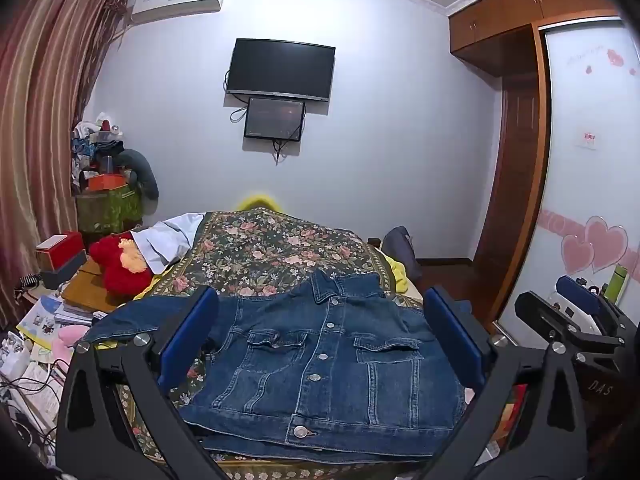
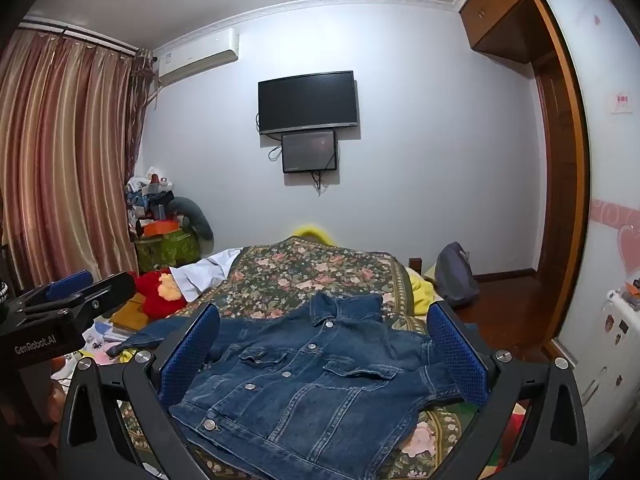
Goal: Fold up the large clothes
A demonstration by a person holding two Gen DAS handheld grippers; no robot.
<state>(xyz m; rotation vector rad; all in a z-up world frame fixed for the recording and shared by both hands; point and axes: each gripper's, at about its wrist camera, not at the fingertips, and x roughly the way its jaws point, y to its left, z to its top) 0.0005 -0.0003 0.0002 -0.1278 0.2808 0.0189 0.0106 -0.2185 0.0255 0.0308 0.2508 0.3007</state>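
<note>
A blue denim jacket (image 1: 320, 364) lies front up and buttoned on the floral bedspread (image 1: 264, 248), collar toward the far wall; one sleeve stretches out to the left. It also shows in the right wrist view (image 2: 308, 380). My left gripper (image 1: 320, 344) is open and empty, held above the near part of the jacket. My right gripper (image 2: 324, 352) is open and empty, also above the jacket. The right gripper shows at the right edge of the left wrist view (image 1: 576, 316), and the left gripper at the left edge of the right wrist view (image 2: 72, 296).
A red plush toy (image 1: 120, 264) and white cloth (image 1: 168, 240) lie at the bed's left. Boxes and papers (image 1: 48, 312) crowd the left side. A grey bag (image 2: 456, 276) stands by the bed's right. A wardrobe (image 1: 592, 184) is on the right, a TV (image 1: 280, 68) on the far wall.
</note>
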